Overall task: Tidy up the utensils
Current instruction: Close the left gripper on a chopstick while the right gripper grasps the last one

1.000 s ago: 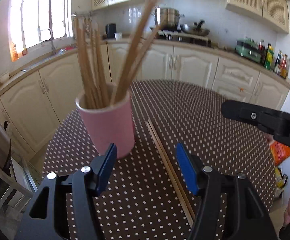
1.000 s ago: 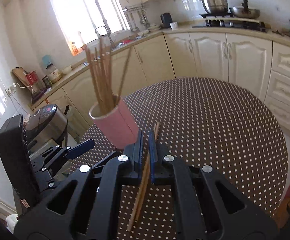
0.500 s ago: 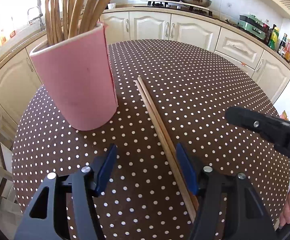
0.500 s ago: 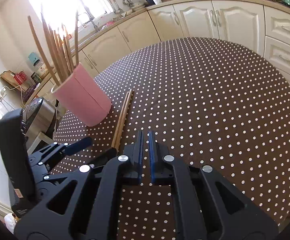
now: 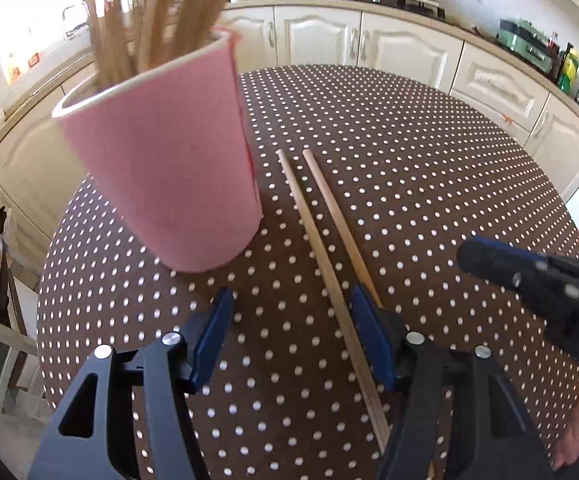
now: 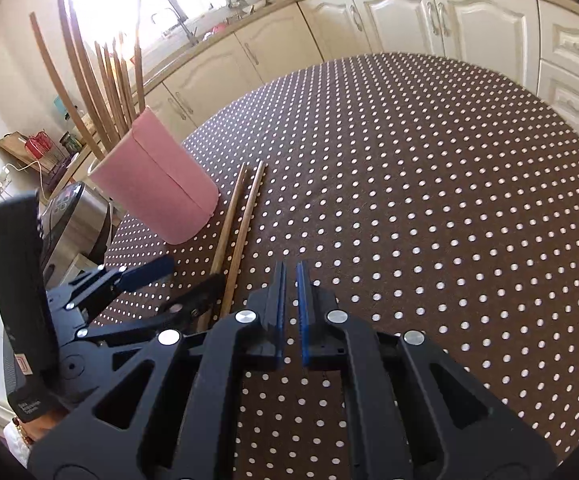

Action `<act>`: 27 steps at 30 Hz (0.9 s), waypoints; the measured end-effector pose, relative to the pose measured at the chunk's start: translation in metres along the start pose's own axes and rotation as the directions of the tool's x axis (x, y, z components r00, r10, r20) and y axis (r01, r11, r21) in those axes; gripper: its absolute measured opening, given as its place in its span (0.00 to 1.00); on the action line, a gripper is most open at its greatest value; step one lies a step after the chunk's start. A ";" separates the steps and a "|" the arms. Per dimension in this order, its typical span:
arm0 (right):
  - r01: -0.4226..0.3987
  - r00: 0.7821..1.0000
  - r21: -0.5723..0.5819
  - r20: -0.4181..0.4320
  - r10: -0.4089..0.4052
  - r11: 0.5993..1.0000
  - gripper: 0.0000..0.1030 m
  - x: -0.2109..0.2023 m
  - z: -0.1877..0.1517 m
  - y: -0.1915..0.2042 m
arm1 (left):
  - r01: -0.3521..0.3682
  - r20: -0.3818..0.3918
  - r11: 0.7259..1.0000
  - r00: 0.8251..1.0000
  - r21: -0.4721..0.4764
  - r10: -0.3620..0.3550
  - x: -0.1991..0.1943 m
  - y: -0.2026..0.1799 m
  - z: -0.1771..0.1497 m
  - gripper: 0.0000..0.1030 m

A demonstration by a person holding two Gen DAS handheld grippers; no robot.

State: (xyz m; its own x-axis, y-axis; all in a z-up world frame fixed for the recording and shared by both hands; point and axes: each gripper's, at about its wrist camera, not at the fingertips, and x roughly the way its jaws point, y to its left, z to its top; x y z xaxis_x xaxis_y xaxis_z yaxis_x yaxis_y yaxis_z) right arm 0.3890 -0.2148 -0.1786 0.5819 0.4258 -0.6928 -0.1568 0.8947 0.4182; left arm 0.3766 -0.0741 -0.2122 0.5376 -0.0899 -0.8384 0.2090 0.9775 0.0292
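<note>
Utensils here are wooden chopsticks, part stowed and part loose; order of inspection runs from the largest item down. The desk (image 6: 429, 184) is round, under a brown cloth with white dots; its far edge faces the kitchen cabinets (image 5: 353, 36). The pink cup (image 5: 169, 168) stands near the desk's left edge as the right wrist view shows it, upright on the cloth; a bundle of chopsticks (image 6: 105, 80) already stands in it, fanned above the rim. The left claw (image 5: 289, 336) hangs low over the desk with its blue pads apart and nothing pressed between them; the right-hand pad sits just beside the loose sticks. The right claw (image 6: 290, 312) has its pads drawn together with only a thin slit showing, and holds nothing. Two loose chopsticks (image 5: 321, 248) lie flat on the cloth just right of the cup's base, side by side, tips slightly spread toward the far edge, butts running back under the left claw. Judgement on progress: the larger share appears stowed; this pair remains to be gathered, lifted and dropped into the cup; no other stray utensil is visible on the desk.
</note>
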 end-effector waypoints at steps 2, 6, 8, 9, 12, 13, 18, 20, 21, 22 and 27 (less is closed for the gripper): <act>0.007 1.000 0.000 -0.021 -0.007 1.000 0.06 0.004 0.003 0.000 | -0.003 -0.029 1.000 1.000 -0.011 0.003 0.004 0.001 0.008 0.59; 0.004 0.998 -0.003 -0.062 -0.004 1.000 0.06 0.013 0.012 0.004 | -0.004 -0.036 1.000 0.999 -0.015 0.004 0.008 0.003 0.019 0.41; -0.003 0.997 -0.002 -0.082 0.002 1.000 0.06 0.018 0.017 0.006 | -0.007 -0.035 1.000 0.999 -0.028 0.006 0.008 0.008 0.021 0.23; 0.001 0.996 -0.004 -0.090 -0.001 1.000 0.06 0.021 0.019 0.008 | -0.007 -0.035 1.000 0.999 -0.028 0.006 0.007 0.011 0.021 0.10; 0.002 0.994 -0.012 -0.112 -0.004 1.000 0.06 0.032 0.028 0.016 | 0.025 -0.039 0.999 0.999 -0.038 -0.027 0.005 0.021 0.013 0.06; 0.002 0.993 -0.013 -0.120 -0.004 1.000 0.06 0.035 0.031 0.019 | 0.038 -0.039 0.998 0.998 -0.040 -0.039 0.003 0.025 0.010 0.06; 0.020 0.987 -0.032 -0.159 -0.024 0.999 0.06 0.055 0.044 0.036 | 0.079 -0.040 0.996 0.996 -0.044 -0.081 -0.008 0.041 -0.013 0.06; 0.044 0.981 -0.048 -0.185 -0.052 0.998 0.06 0.064 0.048 0.044 | 0.101 -0.044 0.993 0.994 -0.052 -0.104 -0.009 0.046 -0.013 0.06; 0.052 0.979 -0.051 -0.195 -0.061 0.997 0.07 0.069 0.049 0.048 | 0.107 -0.045 0.993 0.993 -0.052 -0.109 -0.010 0.048 -0.014 0.06; 0.064 0.977 -0.058 -0.200 -0.075 0.996 0.07 0.070 0.050 0.050 | 0.110 -0.046 0.993 0.993 -0.052 -0.113 -0.008 0.049 -0.013 0.06; 0.089 0.967 -0.086 -0.232 -0.107 0.992 0.10 0.084 0.052 0.061 | 0.120 -0.053 0.991 0.991 -0.057 -0.123 -0.002 0.051 0.000 0.09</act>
State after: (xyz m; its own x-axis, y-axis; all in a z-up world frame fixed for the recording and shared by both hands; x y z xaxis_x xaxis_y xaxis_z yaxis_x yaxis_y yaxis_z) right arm 0.4700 -0.1313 -0.1805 0.3941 0.3472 -0.8510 -0.1720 0.9374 0.3028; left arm 0.3861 -0.0241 -0.2095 0.4638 -0.1992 -0.8633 0.2250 0.9689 -0.1027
